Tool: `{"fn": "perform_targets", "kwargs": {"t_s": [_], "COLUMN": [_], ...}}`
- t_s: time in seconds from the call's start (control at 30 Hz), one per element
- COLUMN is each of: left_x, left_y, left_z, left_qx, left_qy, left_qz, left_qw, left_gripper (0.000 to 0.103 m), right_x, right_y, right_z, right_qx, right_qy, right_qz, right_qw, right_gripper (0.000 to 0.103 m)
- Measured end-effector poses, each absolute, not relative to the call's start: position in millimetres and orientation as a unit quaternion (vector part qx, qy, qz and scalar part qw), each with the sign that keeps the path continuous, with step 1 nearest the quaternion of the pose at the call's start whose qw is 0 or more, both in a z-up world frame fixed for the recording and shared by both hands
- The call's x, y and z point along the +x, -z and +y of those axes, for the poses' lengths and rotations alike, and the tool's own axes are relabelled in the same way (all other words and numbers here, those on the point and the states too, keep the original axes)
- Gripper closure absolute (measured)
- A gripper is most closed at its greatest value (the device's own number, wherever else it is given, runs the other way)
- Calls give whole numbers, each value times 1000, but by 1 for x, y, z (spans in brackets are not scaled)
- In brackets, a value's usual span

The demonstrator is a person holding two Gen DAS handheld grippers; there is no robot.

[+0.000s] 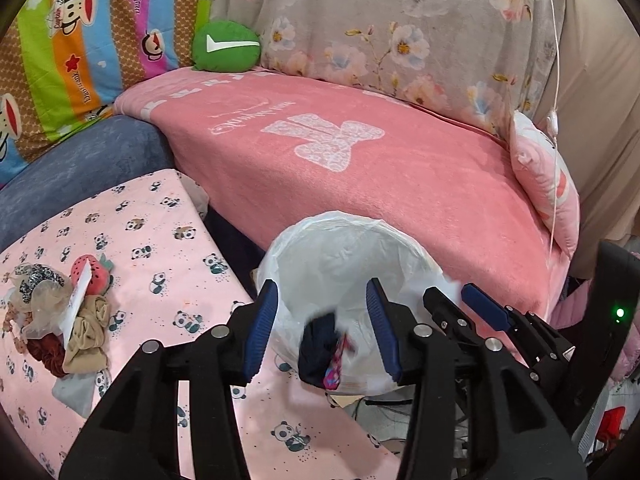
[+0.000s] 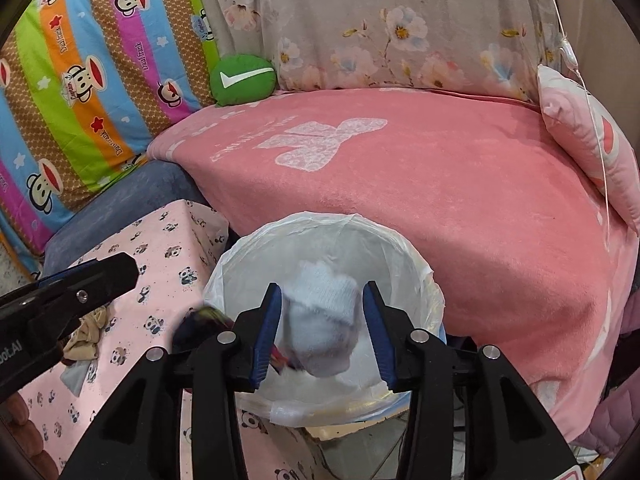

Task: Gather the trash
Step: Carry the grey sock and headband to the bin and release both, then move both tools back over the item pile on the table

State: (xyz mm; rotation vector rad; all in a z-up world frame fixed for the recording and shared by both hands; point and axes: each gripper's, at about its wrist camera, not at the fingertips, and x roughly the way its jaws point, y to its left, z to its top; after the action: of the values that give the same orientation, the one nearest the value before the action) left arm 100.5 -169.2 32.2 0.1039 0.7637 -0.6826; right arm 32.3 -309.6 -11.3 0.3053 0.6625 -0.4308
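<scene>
A pink blanket covers the couch seat across the middle of both views, with a floral cover behind it at 12 o'clock and a striped monkey-print cushion at 10 o'clock. A panda-print cloth lies at 8 o'clock, carrying a pile of trash at 9 o'clock in the left view: crumpled fabric, plastic and a strawberry-shaped piece.

The bin, lined with a white bag, sits at centre, just below the blanket's edge.

The left gripper hangs over the bin with its jaws about half open; a dark, blurred item sits between the pads, which do not press on it. The right gripper, also about half open, frames a white sock over the bin mouth, with gaps on both sides.

A green ball rests at 11 o'clock.
</scene>
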Motion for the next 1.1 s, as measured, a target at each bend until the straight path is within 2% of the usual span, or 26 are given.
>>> {"fn": "perform_targets", "kwargs": {"t_s": [0.13, 0.4, 0.57, 0.67, 0.87, 1.1], "left_x": [106, 112, 112, 114, 120, 128], "left_y": [-30, -27, -24, -23, -19, -9], "left_z": [-161, -142, -127, -112, -79, -36], "left_qx": [50, 40, 34, 23, -1, -22], "left_qy": [310, 287, 269, 252, 217, 177], "left_qz": [367, 371, 373, 374, 382, 395], "left_qw": [876, 882, 888, 892, 898, 901], "left_gripper": [51, 51, 49, 42, 36, 34], "right_x": [35, 34, 36, 38, 43, 50], "right_y": [10, 9, 8, 7, 7, 6], "right_z": [-308, -292, -278, -268, -242, -211], "right_qx": [148, 141, 134, 130, 118, 106], "right_qy": [209, 200, 188, 178, 154, 125], "right_qz": [321, 327, 332, 334, 339, 345], "right_qw": [912, 913, 915, 917, 921, 924], "right_gripper": [53, 46, 45, 43, 41, 41]}}
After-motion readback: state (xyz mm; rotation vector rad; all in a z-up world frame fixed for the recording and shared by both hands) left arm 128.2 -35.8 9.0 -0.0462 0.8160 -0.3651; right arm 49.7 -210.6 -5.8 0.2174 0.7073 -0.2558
